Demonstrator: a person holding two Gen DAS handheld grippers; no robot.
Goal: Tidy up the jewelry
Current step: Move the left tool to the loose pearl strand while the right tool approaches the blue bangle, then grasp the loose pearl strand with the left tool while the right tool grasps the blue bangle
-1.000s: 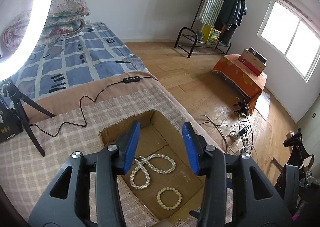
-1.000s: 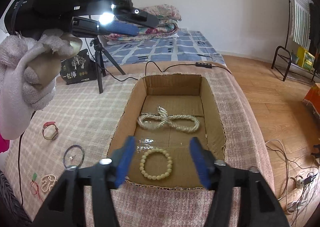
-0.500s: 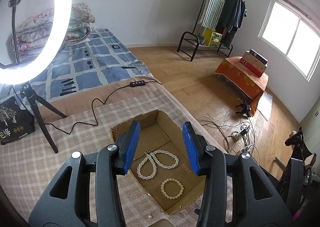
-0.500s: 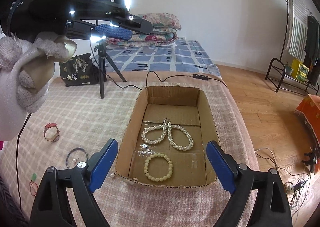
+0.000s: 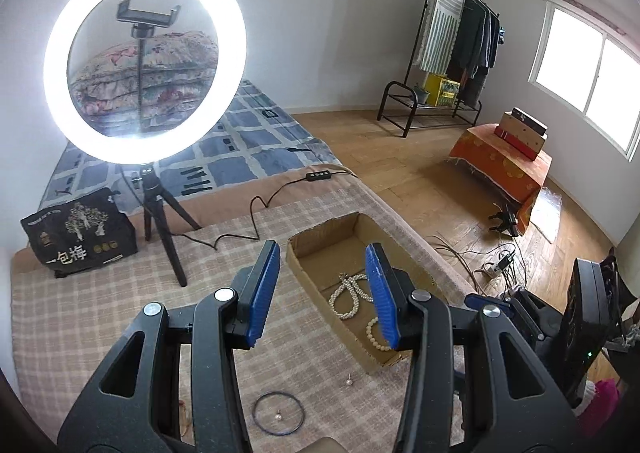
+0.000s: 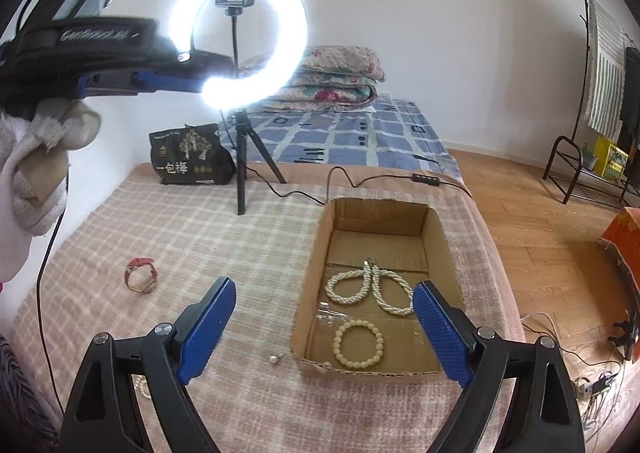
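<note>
An open cardboard box (image 6: pixel 436 221) sits on the checked blanket and holds a white pearl necklace (image 6: pixel 370 287) and a cream bead bracelet (image 6: pixel 359 342). In the left wrist view the box (image 5: pixel 320 241) and necklace (image 5: pixel 347 299) lie ahead to the right. My right gripper (image 6: pixel 322 323) is open and empty, just short of the box's near edge. My left gripper (image 5: pixel 322 285) is open and empty, held above the blanket left of the box. A small pearl earring (image 6: pixel 274 358), a red watch (image 6: pixel 140 275) and a black ring bangle (image 5: pixel 279 412) lie on the blanket.
A lit ring light on a tripod (image 6: pixel 240 157) stands behind the box, its cable (image 6: pixel 344 177) running along the blanket's far edge. A black printed bag (image 6: pixel 188 157) stands at the back left. The blanket drops off to wooden floor on the right.
Both grippers pulled back and swung left away from the box. The right gripper's jaws opened wider. More of the blanket with the loose jewelry shows now.
</note>
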